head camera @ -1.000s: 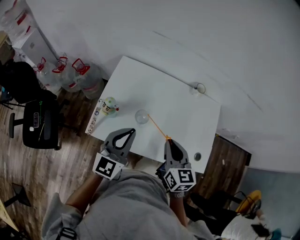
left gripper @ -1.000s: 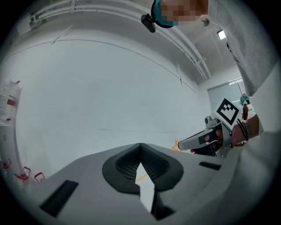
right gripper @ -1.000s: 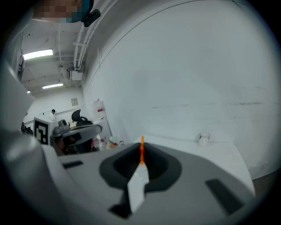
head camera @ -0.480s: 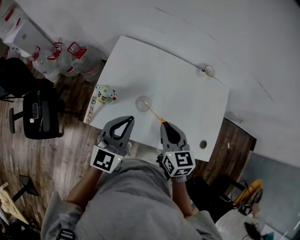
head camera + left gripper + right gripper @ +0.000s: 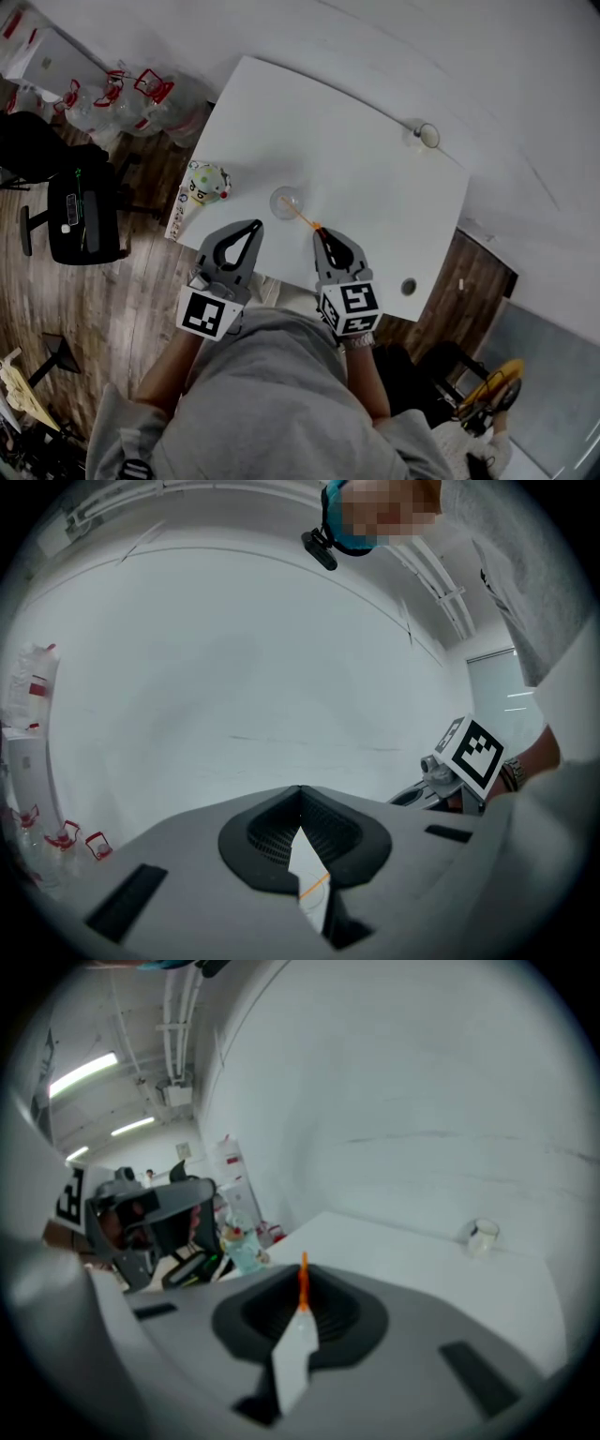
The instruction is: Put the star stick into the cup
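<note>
**A:** What could spoil it from here?

**B:** The star stick is a thin orange rod. The right gripper pinches its near end, jaws pressed together on it. The far end reaches the clear cup at the middle of the frame, though I can't tell whether it is inside the rim. I'd say a long rod held at one end could swivel in the pads and miss the mouth.

**A:** And the cup itself?

**B:** It is small, round and see-through, and it looks light. It stands on a smooth white table, so a sideways nudge from the stick could slide or tip it. Nothing steadies it: the left gripper, just lower left of the cup, has its grey tips closed on nothing.

**A:** Anything close by?

**B:** A pale, rounded toy sits near the table's left edge, apart from the cup.
</note>
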A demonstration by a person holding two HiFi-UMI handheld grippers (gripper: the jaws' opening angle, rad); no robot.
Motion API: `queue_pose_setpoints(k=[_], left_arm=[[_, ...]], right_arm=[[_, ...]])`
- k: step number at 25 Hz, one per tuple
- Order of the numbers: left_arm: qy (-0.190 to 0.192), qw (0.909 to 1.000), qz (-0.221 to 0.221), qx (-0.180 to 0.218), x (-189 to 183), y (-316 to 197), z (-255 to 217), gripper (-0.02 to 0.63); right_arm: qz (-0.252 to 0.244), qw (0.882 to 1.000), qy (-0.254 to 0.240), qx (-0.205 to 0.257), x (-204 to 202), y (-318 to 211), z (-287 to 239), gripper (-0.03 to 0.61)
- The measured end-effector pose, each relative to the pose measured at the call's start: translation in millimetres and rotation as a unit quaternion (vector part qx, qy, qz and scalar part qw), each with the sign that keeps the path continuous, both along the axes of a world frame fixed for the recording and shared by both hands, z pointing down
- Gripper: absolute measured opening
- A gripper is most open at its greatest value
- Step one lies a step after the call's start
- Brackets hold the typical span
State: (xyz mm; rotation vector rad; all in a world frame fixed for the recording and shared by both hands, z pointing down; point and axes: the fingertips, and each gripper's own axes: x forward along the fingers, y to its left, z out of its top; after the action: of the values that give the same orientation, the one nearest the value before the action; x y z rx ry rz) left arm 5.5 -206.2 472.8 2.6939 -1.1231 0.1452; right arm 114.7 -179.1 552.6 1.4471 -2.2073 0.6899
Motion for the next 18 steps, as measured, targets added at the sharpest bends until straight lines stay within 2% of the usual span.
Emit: queue_pose_setpoints(k=[10, 18], left_arm=[[-0.003, 0.9999, -0.013, -0.008, 4.4, -6.6, 5.0, 0.029], [0.0, 0.9997, -0.021, -0.008, -0.4, -4.3, 4.2, 0.029]], right_arm=[[-0.044, 0.999, -0.003, -0.009, -16.7, -12.5, 10.7, 0.046], [-0.037, 0.999, -0.001, -0.012, -13.1, -15.1, 11.2, 0.046]])
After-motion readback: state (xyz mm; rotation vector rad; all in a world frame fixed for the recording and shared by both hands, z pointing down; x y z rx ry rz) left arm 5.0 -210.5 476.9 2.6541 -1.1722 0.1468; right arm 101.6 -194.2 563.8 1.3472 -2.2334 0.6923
